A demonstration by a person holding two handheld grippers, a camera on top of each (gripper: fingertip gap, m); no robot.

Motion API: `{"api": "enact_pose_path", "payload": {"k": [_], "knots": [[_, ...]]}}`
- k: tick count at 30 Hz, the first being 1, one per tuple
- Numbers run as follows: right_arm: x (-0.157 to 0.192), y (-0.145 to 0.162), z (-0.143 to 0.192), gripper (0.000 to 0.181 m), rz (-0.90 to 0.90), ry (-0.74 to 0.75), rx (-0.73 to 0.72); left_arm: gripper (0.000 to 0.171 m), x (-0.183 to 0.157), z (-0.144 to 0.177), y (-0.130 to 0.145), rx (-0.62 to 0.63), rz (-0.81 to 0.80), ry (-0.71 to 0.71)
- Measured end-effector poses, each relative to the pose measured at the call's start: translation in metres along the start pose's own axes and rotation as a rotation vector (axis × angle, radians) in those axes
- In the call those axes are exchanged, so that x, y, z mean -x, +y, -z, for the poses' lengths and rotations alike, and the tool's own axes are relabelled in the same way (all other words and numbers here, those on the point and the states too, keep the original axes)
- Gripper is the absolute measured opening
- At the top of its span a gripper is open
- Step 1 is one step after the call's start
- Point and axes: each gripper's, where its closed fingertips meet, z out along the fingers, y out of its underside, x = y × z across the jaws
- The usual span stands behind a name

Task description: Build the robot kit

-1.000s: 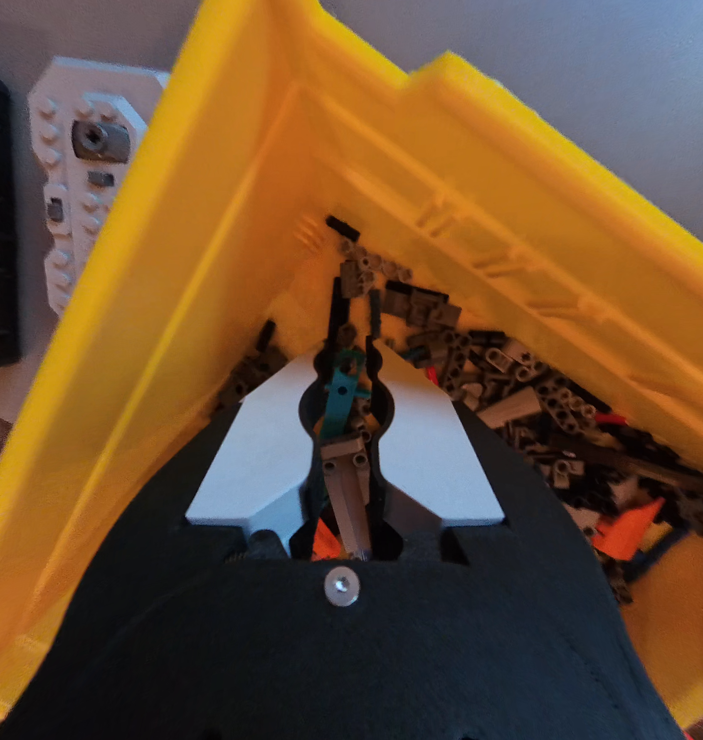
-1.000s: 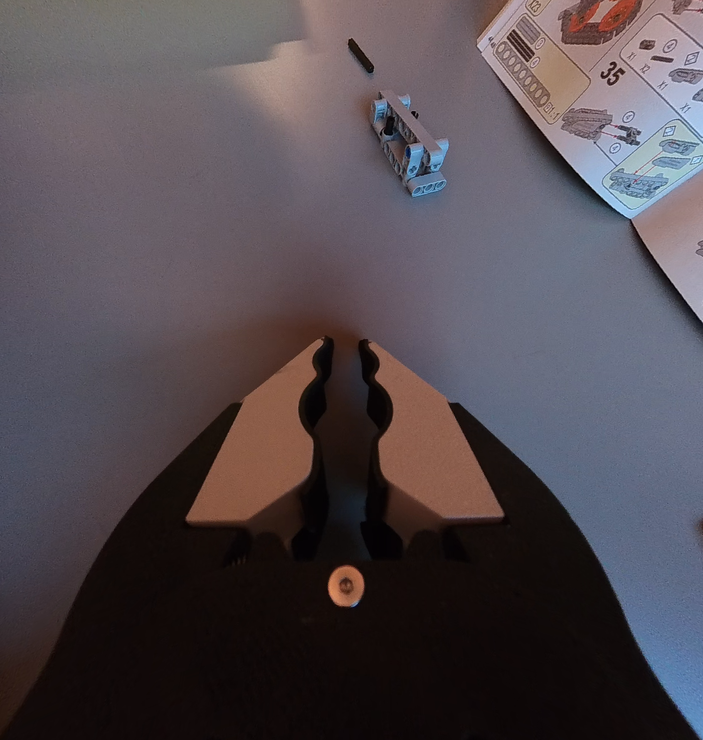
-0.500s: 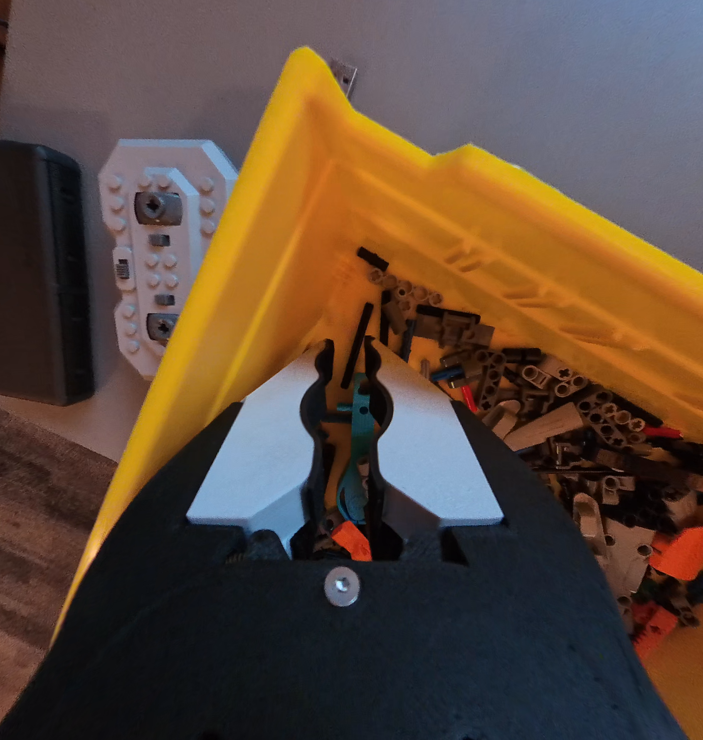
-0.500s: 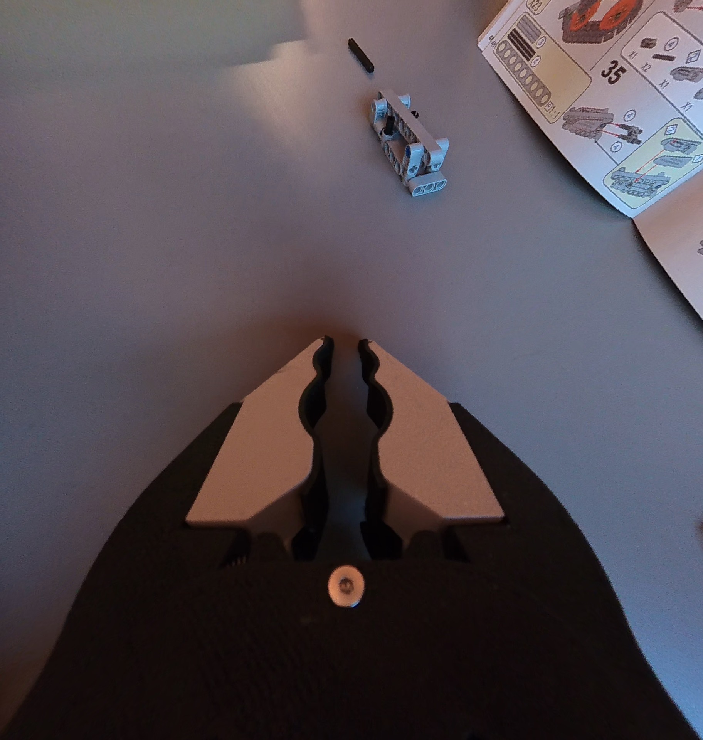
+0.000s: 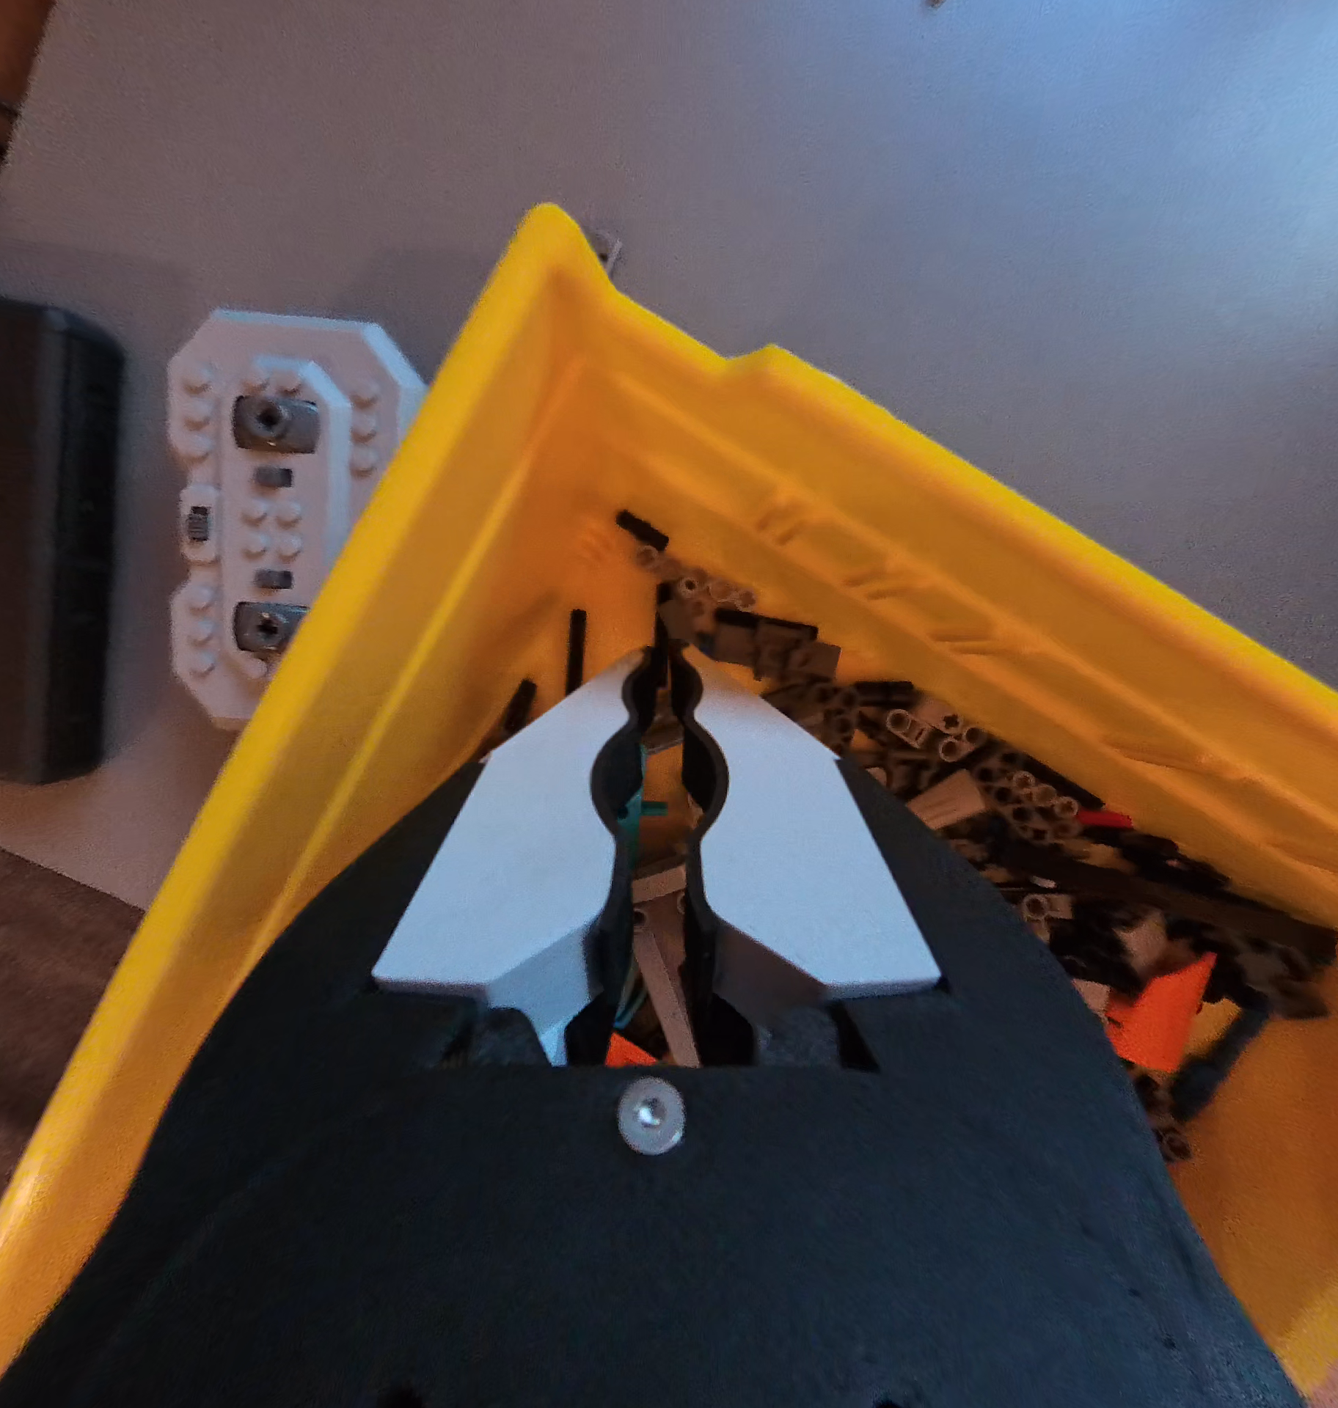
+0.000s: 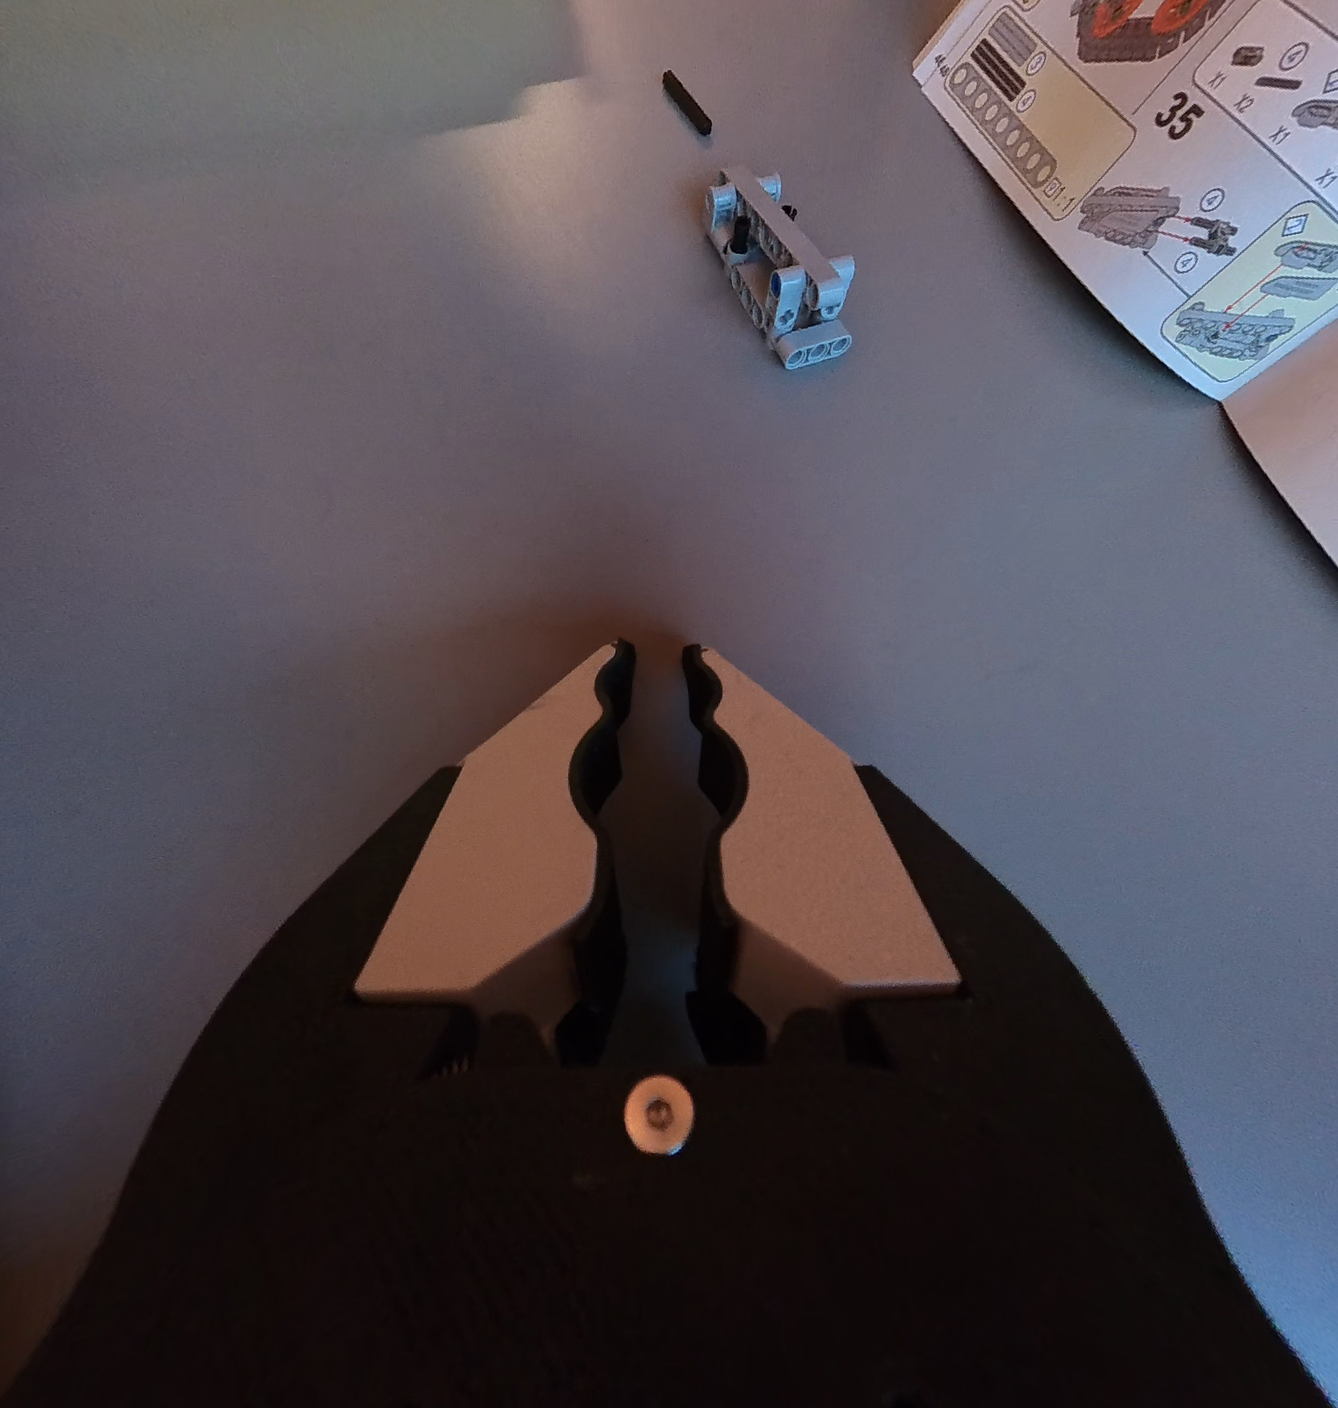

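A: Start left of the yellow bin [image 5: 841, 427]. What's there?

B: A black box [image 5: 33, 533], then a white studded block [image 5: 270, 518] just outside the bin's wall. Your left claw [image 5: 660, 670] is inside the bin's corner. It is drawn narrow, and its tips look pinched on a thin black rod [image 5: 659, 636].

A: What's the risk?

B: The hold is only at the very tips, so I think the rod could pivot or slip. A teal piece [image 5: 634, 808] sits between the jaws lower down and could snag in the loose pile [image 5: 1032, 808].

A: And the right claw [image 6: 658, 648]?

B: It's empty, with a narrow gap, over bare table [image 6: 270, 381]. The bin isn't in that view. A small grey build [image 6: 776, 267] lies well ahead, with a black pin [image 6: 685, 103] beyond it and a booklet [image 6: 1154, 190] to its right. If you sweep carelessly, you could knock the pin.
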Motion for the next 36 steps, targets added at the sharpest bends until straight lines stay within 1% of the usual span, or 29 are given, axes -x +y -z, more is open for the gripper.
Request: {"api": "enact_pose_path", "payload": {"k": [3,5,7,8,9,10,13,18,21,23,25,27,29,31,33,35,36], "knots": [[0.000,0.000,0.000,0.015,0.004,0.003,0.000,0.009,0.000,-0.009,0.012,0.079,-0.028,-0.019],[0.000,0.000,0.000,0.015,0.011,0.009,-0.001,0.012,-0.001,-0.015,0.015,0.099,-0.022,-0.010],[0.000,0.000,0.000,0.015,0.014,0.011,-0.001,0.011,0.001,-0.017,0.014,0.103,-0.024,-0.024],[0.000,0.000,0.000,0.015,0.013,0.011,-0.001,0.011,0.003,-0.018,0.017,0.127,-0.034,-0.036],[0.000,0.000,0.000,0.015,0.012,0.010,-0.001,0.005,0.002,-0.019,0.019,0.145,-0.050,-0.038],[0.000,0.000,0.000,0.015,0.011,0.009,-0.001,0.003,0.003,-0.019,0.021,0.157,-0.064,-0.053],[0.000,0.000,0.000,0.015,0.010,0.008,0.000,0.002,0.005,-0.017,0.026,0.178,-0.077,-0.070],[0.000,0.000,0.000,0.015,0.007,0.005,0.000,0.002,0.009,-0.011,0.034,0.158,0.003,-0.047],[0.000,0.000,0.000,0.015,0.007,0.006,0.000,0.002,0.007,-0.003,0.031,0.116,0.040,-0.030],[0.000,0.000,0.000,0.015,0.006,0.005,0.000,0.002,0.004,0.007,0.023,0.069,0.048,-0.036],[0.000,0.000,0.000,0.015,0.006,0.005,0.000,0.002,0.001,0.024,0.012,0.012,0.045,-0.064],[0.000,0.000,0.000,0.015,0.007,0.006,0.000,0.001,-0.003,0.049,-0.006,-0.051,0.030,-0.116],[0.000,0.000,0.000,0.014,0.004,0.002,0.000,0.002,-0.016,0.077,-0.041,-0.129,-0.015,-0.149],[0.000,0.000,0.000,0.015,0.000,-0.006,0.000,0.002,-0.043,0.091,-0.084,-0.172,-0.091,-0.120],[0.001,0.000,0.000,0.015,-0.006,-0.013,0.000,0.002,-0.075,0.081,-0.123,-0.134,-0.188,-0.034],[0.001,0.000,-0.001,0.015,-0.004,-0.013,0.000,0.002,-0.094,0.050,-0.151,-0.047,-0.282,0.035],[0.001,0.000,0.000,0.015,0.002,-0.008,-0.001,0.002,-0.098,0.030,-0.158,0.017,-0.315,0.073]]}}
